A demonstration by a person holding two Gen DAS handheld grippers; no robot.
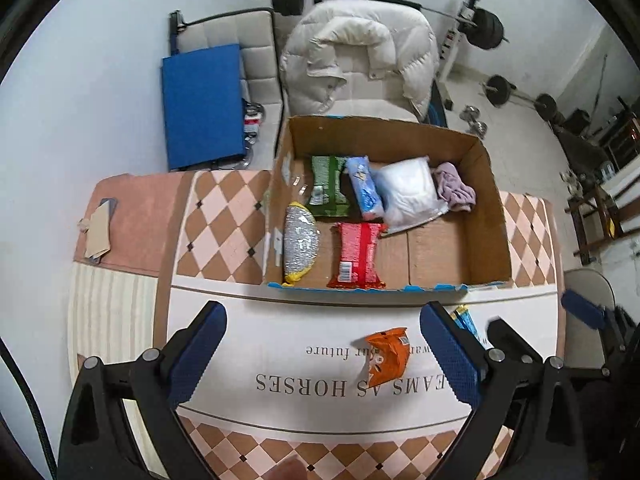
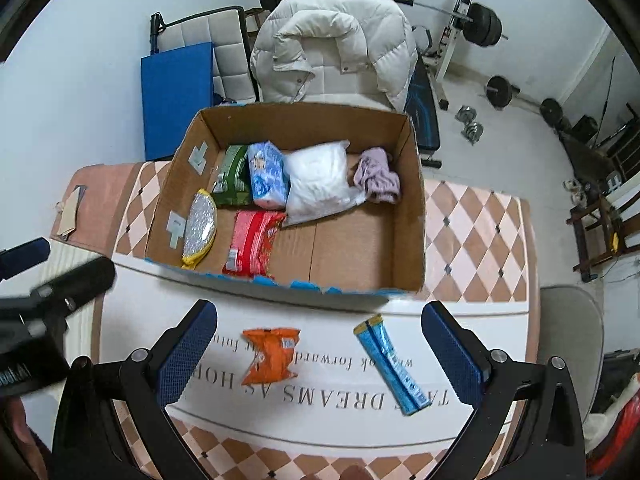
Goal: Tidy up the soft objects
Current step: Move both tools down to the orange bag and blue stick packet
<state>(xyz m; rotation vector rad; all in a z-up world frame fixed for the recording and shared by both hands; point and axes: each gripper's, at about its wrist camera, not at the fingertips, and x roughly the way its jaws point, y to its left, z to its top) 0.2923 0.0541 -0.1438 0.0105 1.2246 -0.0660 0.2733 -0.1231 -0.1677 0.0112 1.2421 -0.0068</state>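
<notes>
A cardboard box (image 2: 416, 216) on a checked tablecloth (image 2: 480, 240) is seen already holding six soft packets along its far and left sides. Two remain outside, just before it — an orange packet (image 2: 269, 354) and a blue packet (image 2: 390, 364). Both the left gripper (image 1: 324, 360) and right gripper (image 2: 320, 354) are spread wide, empty. A pick-up seems next, calling for closure around one packet.

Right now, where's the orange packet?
The orange packet lies on the table outside the box, just in front of its near wall, left of the blue packet in the right wrist view.
</notes>
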